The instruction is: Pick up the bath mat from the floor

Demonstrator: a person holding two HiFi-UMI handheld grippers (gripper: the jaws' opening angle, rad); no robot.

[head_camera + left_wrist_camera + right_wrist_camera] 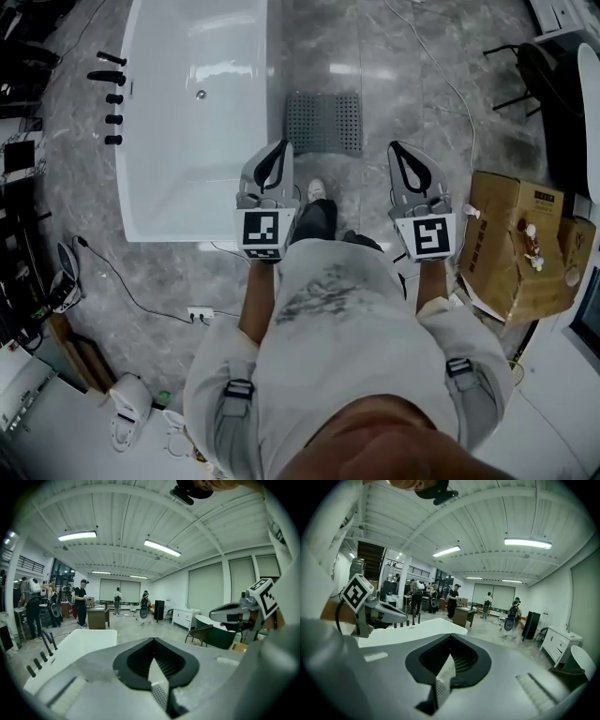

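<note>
The bath mat (323, 122) is grey and perforated. It lies flat on the marble floor beside the bathtub's right side. My left gripper (281, 147) hangs in the air just short of the mat's near left corner, jaws shut and empty. My right gripper (397, 148) is level with it, off the mat's near right corner, also shut with nothing in it. In the left gripper view the closed jaws (152, 641) meet at a point, and the right gripper (229, 613) shows beside them. In the right gripper view the jaws (450, 637) are likewise closed.
A white bathtub (197, 112) with black tap handles (111, 94) fills the left. A cardboard box (516, 244) stands at the right. A cable and power strip (200, 314) lie on the floor at the near left. My shoe (317, 192) is just before the mat. People stand far across the hall (82, 602).
</note>
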